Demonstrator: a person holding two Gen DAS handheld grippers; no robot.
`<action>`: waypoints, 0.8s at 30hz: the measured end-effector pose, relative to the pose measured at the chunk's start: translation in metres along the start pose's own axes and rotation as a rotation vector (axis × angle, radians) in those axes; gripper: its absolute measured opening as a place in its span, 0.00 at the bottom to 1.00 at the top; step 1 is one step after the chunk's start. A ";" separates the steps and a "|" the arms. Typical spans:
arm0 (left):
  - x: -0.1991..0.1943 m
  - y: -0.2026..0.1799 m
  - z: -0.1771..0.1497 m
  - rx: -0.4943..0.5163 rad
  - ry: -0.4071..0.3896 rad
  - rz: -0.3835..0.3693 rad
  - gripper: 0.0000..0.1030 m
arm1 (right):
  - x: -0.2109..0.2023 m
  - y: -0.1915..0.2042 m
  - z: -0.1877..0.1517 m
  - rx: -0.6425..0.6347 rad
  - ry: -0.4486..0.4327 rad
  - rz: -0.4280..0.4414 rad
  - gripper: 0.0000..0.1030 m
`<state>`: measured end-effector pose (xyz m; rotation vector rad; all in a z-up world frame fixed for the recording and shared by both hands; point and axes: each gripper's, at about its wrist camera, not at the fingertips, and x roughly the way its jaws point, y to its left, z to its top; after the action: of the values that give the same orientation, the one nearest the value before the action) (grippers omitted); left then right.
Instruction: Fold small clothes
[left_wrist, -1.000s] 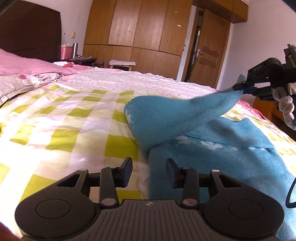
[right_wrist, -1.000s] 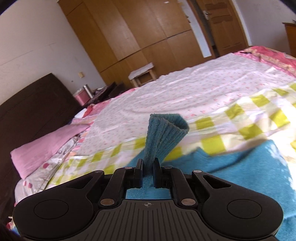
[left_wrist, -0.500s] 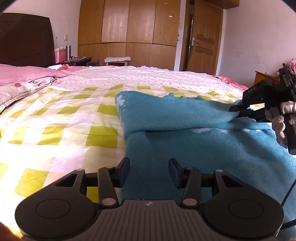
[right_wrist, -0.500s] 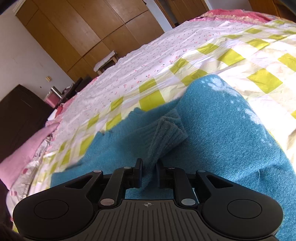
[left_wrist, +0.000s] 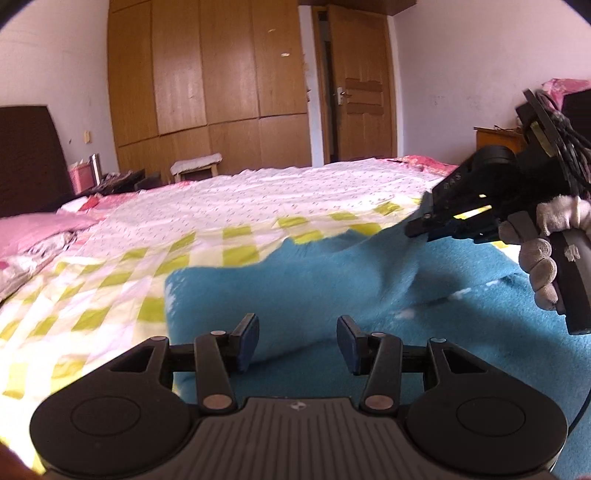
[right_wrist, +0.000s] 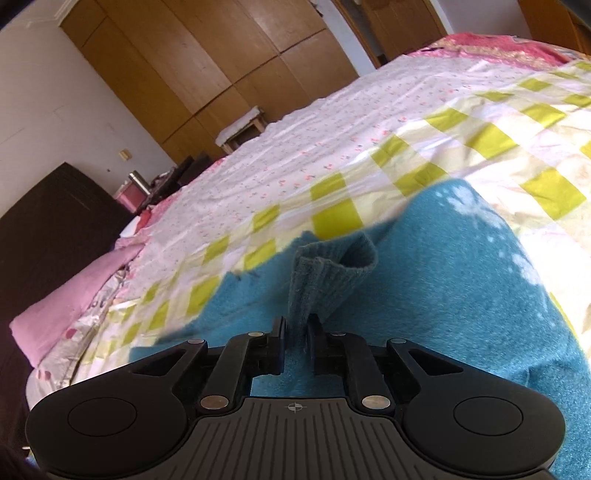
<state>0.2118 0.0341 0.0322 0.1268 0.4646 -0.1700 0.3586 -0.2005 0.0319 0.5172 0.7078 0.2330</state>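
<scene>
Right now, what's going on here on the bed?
A person with a gripper in each hand is folding a teal sweater spread on the checked bedspread. The right gripper is shut on the ribbed cuff of a sleeve, holding it over the sweater's body. The left gripper hovers open above the near edge, gripping nothing; its jaws have just been opening.

Cut off at the right and lower edges: the teal garment (left_wrist: 461, 332); hidden under it, part of the checked bedspread (left_wrist: 110, 288); blurred, the bedside clutter (left_wrist: 110, 181).
</scene>
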 end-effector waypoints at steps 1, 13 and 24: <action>0.005 -0.008 0.005 0.029 -0.020 -0.003 0.55 | -0.003 0.006 0.003 -0.010 -0.001 0.027 0.11; 0.066 -0.075 0.042 0.189 -0.129 0.010 0.70 | -0.030 0.042 0.021 -0.126 0.071 0.164 0.11; 0.045 0.071 0.065 -0.347 -0.102 0.010 0.17 | -0.058 0.065 0.014 -0.201 0.011 0.318 0.15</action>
<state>0.2931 0.0874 0.0749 -0.2187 0.3855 -0.0837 0.3234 -0.1717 0.1074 0.4347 0.6024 0.5985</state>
